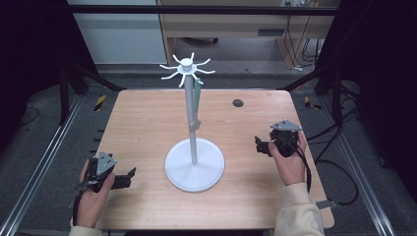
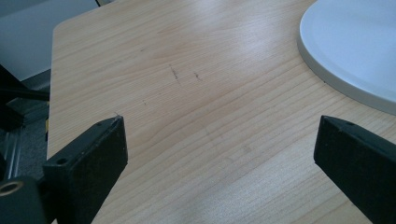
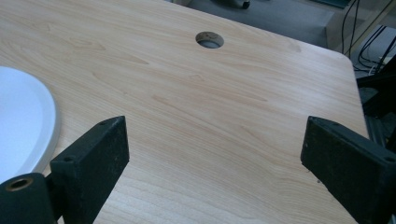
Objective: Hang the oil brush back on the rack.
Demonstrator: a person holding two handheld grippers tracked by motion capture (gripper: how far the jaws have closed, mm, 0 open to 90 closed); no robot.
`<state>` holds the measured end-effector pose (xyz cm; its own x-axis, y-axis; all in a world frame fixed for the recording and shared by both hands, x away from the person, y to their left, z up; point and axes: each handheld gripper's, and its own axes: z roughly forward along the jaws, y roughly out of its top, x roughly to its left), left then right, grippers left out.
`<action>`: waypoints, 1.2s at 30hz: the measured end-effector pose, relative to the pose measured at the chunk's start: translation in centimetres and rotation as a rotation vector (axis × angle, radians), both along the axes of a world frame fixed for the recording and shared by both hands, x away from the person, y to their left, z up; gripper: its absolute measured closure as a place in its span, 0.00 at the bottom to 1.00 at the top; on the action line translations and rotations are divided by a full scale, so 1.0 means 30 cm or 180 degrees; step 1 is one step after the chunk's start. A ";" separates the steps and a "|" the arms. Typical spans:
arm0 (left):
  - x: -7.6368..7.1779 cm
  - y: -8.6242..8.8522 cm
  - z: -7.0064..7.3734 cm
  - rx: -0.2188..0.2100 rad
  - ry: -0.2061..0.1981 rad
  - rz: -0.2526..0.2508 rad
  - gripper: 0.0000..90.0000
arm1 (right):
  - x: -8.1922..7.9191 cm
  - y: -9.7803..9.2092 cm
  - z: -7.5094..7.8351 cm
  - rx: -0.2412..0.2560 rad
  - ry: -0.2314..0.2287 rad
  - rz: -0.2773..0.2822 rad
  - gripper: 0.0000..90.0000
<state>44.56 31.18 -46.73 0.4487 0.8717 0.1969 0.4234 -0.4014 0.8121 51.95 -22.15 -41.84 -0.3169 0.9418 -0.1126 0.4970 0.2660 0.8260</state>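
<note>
While both hands rest low at the near corners, we log the scene as follows.

Table: we see a light wooden table (image 1: 147, 123) with rounded corners and a small round cable hole (image 1: 238, 103) toward its far right.

Stand: we note a white stand (image 1: 194, 164) upright near the table's middle, with a round flat base, a slim pole and a crown of short curved hooks on top.

Hanging item: we make out a slim pale green utensil (image 1: 197, 96) hanging from one hook, close beside the pole; its kind is too small to tell.

Left gripper: we find the left gripper (image 1: 129, 175) held at the near left, jaws spread wide with nothing between them, pointing toward the base. In the left gripper view the jaws stand apart over bare wood, with the base's rim at upper right.

Right gripper: we find the right gripper (image 1: 259, 145) held at the right side, near the base but apart from it, jaws spread and empty. In the right gripper view the base's edge sits at left and the cable hole lies ahead.

Hands: we see the left hand (image 1: 93, 196) and right hand (image 1: 290, 164), each wrapped around its gripper body.
</note>
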 end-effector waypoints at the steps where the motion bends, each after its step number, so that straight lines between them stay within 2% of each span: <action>1: 0.000 0.000 0.000 -0.0002 0.0000 -0.0001 0.03 | 0.001 0.002 -0.007 0.0007 0.0031 0.0012 0.09; 7: 0.000 -0.003 -0.001 -0.0005 0.0007 -0.0014 0.03 | 0.010 0.011 -0.042 -0.0013 0.0125 0.0066 0.09; 11: 0.000 -0.004 -0.002 0.0001 0.0009 -0.0020 0.03 | 0.015 0.016 -0.061 -0.0114 0.0158 0.0090 0.10; 15: 0.001 -0.007 -0.003 0.0006 0.0015 -0.0032 0.03 | 0.018 0.026 -0.084 -0.0072 0.0174 0.0130 0.10; 19: 0.001 -0.007 -0.003 0.0013 0.0020 -0.0040 0.03 | 0.022 0.034 -0.107 -0.0105 0.0219 0.0163 0.10; 31: 0.002 -0.012 -0.007 0.0027 0.0044 -0.0057 0.03 | 0.029 0.044 -0.143 0.0035 0.0281 0.0269 0.10; 36: 0.003 -0.013 -0.009 0.0038 0.0055 -0.0064 0.03 | 0.033 0.059 -0.158 0.0216 0.0273 0.0400 0.11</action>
